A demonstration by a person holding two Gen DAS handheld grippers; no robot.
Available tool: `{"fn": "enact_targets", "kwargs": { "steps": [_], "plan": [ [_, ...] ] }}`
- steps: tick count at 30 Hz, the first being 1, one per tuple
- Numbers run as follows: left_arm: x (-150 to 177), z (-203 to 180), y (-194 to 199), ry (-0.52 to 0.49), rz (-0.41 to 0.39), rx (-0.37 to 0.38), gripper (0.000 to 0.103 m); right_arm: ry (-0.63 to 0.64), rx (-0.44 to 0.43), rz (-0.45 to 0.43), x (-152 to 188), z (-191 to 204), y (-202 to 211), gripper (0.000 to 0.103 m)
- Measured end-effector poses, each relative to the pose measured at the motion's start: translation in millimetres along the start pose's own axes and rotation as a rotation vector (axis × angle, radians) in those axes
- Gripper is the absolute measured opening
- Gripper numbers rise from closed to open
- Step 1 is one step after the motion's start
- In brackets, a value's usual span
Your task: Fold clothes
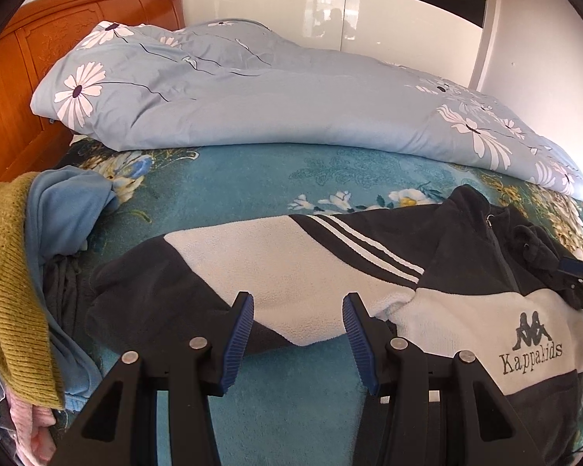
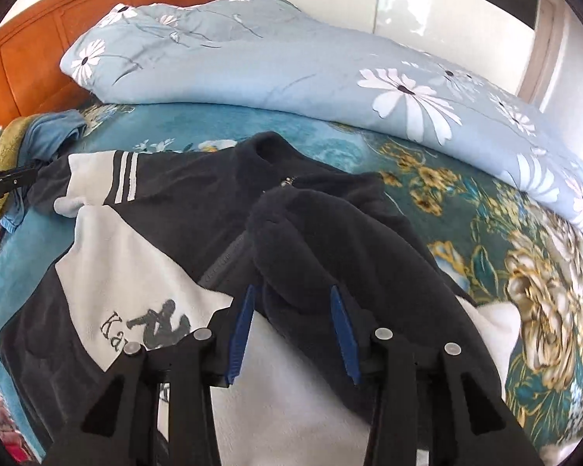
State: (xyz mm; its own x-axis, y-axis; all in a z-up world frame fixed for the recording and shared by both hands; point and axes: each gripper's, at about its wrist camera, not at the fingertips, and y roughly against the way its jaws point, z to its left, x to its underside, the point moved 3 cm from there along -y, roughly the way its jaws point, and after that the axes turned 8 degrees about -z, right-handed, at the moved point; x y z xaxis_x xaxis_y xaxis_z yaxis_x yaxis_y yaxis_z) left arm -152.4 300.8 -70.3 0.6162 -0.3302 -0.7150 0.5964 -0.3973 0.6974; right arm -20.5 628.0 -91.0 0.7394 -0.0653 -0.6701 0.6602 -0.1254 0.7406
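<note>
text: "Kappakids" | with: logo figures | on: fleece jacket (image 1: 524, 334) white chest panel

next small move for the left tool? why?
Probably lower the left tool and close it on the sleeve just ahead. Its jaws stand open with nothing between the pads, and that sleeve lies stretched out to the side of the jacket, unfolded. The other sleeve already lies folded over the chest, with the right tool open around it.
</note>
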Motion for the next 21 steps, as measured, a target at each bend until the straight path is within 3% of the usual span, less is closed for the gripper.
{"fn": "enact_targets", "kwargs": {
  "steps": [6, 7, 8, 12, 15, 17, 21],
  "plan": [
    [7, 7, 5, 0.014, 0.014, -0.001, 0.052, 0.046, 0.108, 0.071, -4, 13, -29, 0.042],
    [7, 8, 5, 0.018, 0.014, 0.000, 0.052, 0.020, 0.118, 0.075, -5, 10, -30, 0.029],
    [6, 9, 6, 0.022, 0.015, 0.000, 0.052, -0.015, 0.122, 0.079, -6, 4, -30, 0.007],
    [2, 9, 11, 0.020, 0.002, 0.007, 0.052, -0.199, 0.056, 0.005, -16, -32, 7, 0.005],
    [-1, 8, 12, 0.022, -0.012, 0.010, 0.052, -0.285, 0.106, -0.099, -21, -87, 65, 0.005],
    [-4, 8, 11, 0.030, -0.018, 0.010, 0.052, -0.350, 0.184, -0.162, -17, -135, 106, 0.005],
    [-4, 7, 0, 0.060, -0.011, 0.000, 0.053, -0.527, 0.365, -0.265, 20, -235, 179, 0.005]
  ]
}}
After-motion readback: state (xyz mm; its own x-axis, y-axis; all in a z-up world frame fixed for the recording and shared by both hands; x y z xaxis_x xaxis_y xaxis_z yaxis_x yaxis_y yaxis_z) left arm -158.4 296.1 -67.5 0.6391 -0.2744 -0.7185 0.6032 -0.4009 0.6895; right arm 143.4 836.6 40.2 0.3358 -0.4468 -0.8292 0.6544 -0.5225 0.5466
